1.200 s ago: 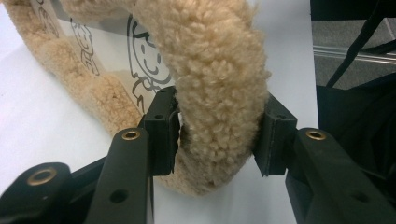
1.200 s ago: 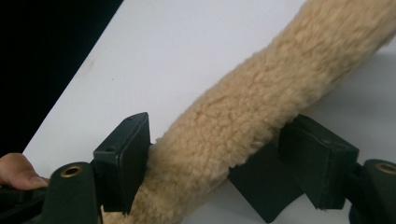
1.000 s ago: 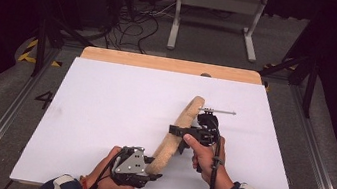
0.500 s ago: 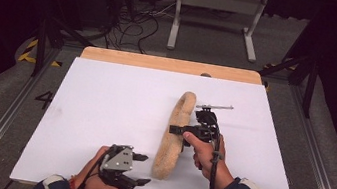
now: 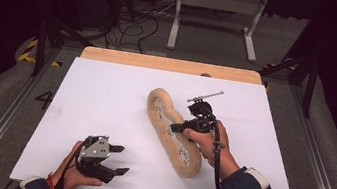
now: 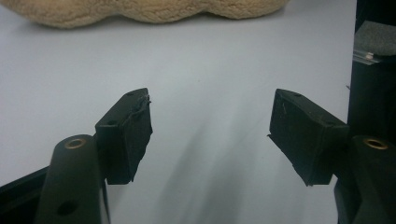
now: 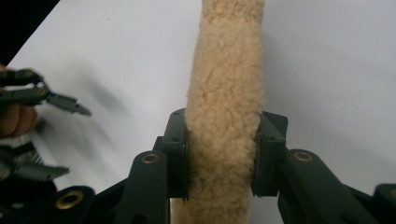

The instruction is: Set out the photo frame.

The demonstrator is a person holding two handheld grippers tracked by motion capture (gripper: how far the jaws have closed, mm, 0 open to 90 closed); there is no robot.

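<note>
fleece strip: centre of frame, looks soft, light and floppy, so grab mid-length
right gripper: you're already pinching its middle
left gripper: spread, empty, lower left

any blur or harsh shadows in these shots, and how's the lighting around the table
High view: the white table is brightly lit, the floor and background beyond it dark. Left gripper view: the left gripper has open jaws that look sharp and cast soft streaked shadows; the fleece tube at the top is slightly soft. Right gripper view: fleece pile is crisp where the right gripper pinches it; the other gripper at left is blurred.
</note>
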